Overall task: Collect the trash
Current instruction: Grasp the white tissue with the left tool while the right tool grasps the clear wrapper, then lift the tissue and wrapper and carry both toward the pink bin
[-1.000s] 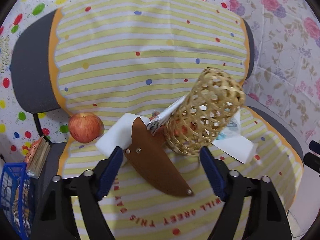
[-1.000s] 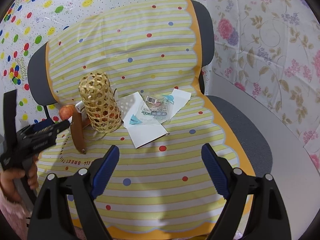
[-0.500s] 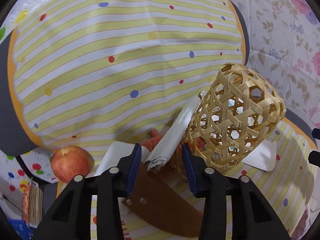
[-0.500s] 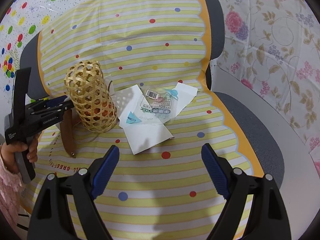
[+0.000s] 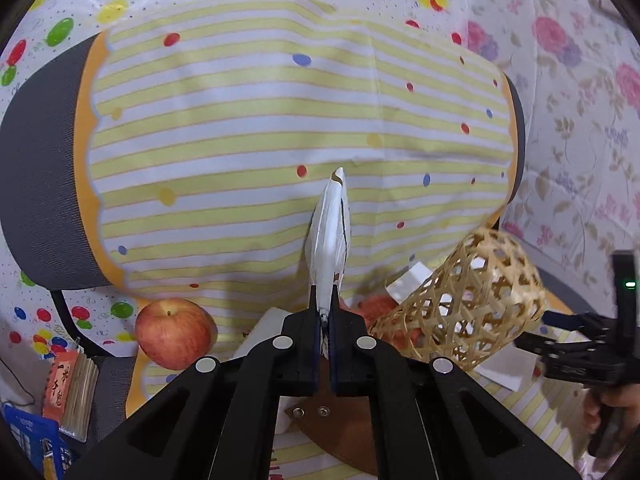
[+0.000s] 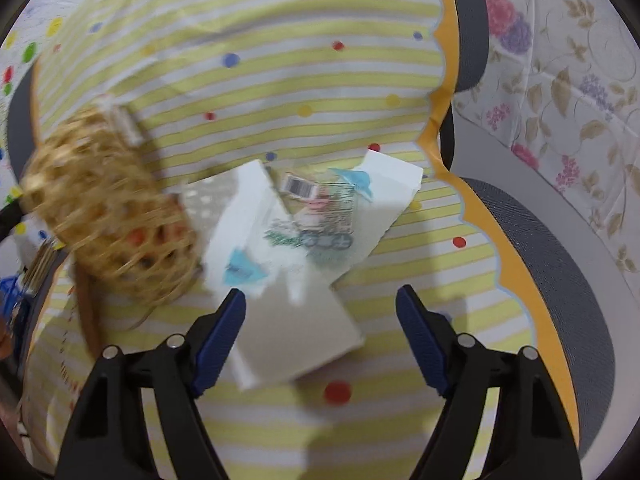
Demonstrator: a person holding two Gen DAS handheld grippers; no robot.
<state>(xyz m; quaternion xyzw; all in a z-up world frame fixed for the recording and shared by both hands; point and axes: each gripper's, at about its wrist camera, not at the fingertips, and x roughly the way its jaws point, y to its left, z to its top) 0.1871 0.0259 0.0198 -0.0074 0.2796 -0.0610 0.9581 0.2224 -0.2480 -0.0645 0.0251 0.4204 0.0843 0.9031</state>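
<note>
My left gripper (image 5: 325, 320) is shut on a long white crumpled wrapper (image 5: 330, 236), which stands up from the jaws in front of the chair back. A woven bamboo basket (image 5: 460, 308) lies tilted to its right. In the right wrist view, my right gripper (image 6: 320, 328) hangs just above a white sheet (image 6: 296, 344) and a torn printed packet (image 6: 320, 216) on the striped seat. Its jaws are closing. The sheet lies between the pads, which do not press on it. The basket (image 6: 108, 208) is blurred at the left.
A red apple (image 5: 174, 334) sits at the seat's left edge, and a brown leather sheath (image 5: 340, 432) lies under my left gripper. A notebook (image 5: 72, 388) and a blue crate (image 5: 28, 436) stand low on the left. A floral cloth (image 6: 568, 80) covers the wall on the right.
My left gripper shut on the white wrapper and lifted it away from the basket. My right gripper dropped closer to the papers and narrowed slightly.
</note>
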